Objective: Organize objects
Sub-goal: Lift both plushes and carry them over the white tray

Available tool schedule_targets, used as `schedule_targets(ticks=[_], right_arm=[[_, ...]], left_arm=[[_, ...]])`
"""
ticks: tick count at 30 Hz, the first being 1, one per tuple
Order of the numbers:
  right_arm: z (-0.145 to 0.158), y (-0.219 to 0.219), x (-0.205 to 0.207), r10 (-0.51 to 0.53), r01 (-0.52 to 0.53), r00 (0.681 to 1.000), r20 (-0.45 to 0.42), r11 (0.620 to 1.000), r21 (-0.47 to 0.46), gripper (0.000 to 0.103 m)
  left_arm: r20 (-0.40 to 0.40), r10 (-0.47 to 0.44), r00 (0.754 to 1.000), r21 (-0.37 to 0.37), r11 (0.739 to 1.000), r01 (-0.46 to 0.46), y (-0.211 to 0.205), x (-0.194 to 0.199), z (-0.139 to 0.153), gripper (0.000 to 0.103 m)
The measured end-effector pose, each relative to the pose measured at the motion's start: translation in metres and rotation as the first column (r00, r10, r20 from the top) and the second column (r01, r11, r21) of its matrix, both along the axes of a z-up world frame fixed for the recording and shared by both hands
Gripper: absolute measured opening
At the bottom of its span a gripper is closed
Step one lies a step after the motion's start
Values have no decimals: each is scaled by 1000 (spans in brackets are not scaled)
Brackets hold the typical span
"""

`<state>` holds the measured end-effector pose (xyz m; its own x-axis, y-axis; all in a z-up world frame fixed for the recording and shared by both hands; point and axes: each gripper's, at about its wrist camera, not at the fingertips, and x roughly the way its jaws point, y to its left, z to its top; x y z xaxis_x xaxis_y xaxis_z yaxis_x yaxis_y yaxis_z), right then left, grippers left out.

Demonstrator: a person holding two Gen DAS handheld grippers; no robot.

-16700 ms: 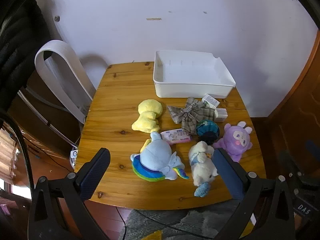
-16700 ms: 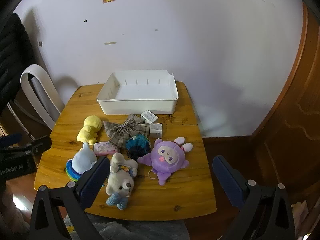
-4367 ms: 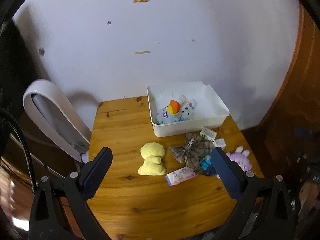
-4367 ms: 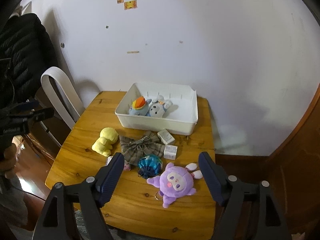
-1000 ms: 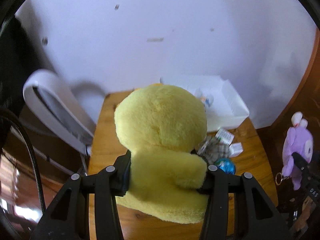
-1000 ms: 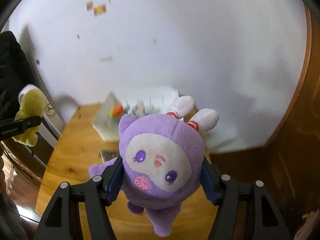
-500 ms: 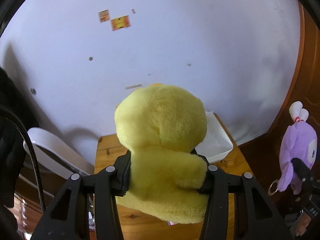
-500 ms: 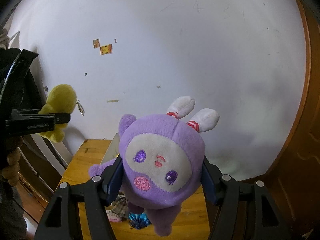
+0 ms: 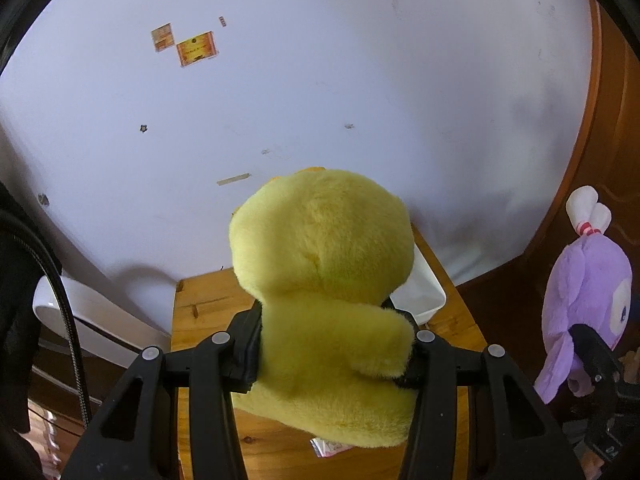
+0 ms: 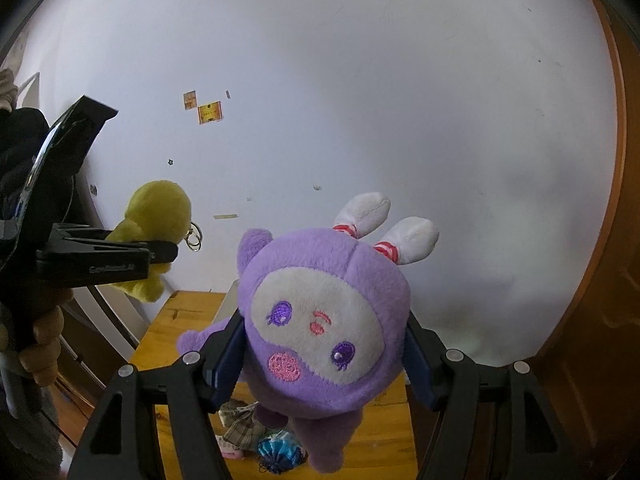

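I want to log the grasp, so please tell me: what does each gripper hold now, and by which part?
Left gripper: yellow plush, clamped around the narrow part below its head. Right gripper: purple bunny plush, clamped at both sides of its head.

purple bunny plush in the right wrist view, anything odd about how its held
The purple bunny plush hangs tilted in the right gripper, ears leaning right, face toward the camera, its head squeezed between the fingers. It is high above the wooden table, not over the white bin. No damage shows.
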<state>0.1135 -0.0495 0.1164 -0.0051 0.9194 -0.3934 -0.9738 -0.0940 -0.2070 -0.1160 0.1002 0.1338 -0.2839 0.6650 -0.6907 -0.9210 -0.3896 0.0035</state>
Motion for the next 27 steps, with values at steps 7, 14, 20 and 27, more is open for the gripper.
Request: schedule_targets(ticks=[7,14,20,27], right_arm=[[-7,33,0,8,-9,1000,-28,998,-62,70],[-26,69,-2,4,-8,999,-32,993,-117,71],[-63,110,-2,-5,-1,1000,-27,978,-208,73],[-114,151,14,-40,23,998,-45,947,-321,73]], left_arm=[[-11,-17,1000,-28,999,16,29,-7,-7,51],[17,0,1000,-76,997,1,72,-30,-34,51],[55,-19,998,-129,991,26,113,-40,-77,51],[45,-97,994,-192,976,104,146,-29,-129,51]])
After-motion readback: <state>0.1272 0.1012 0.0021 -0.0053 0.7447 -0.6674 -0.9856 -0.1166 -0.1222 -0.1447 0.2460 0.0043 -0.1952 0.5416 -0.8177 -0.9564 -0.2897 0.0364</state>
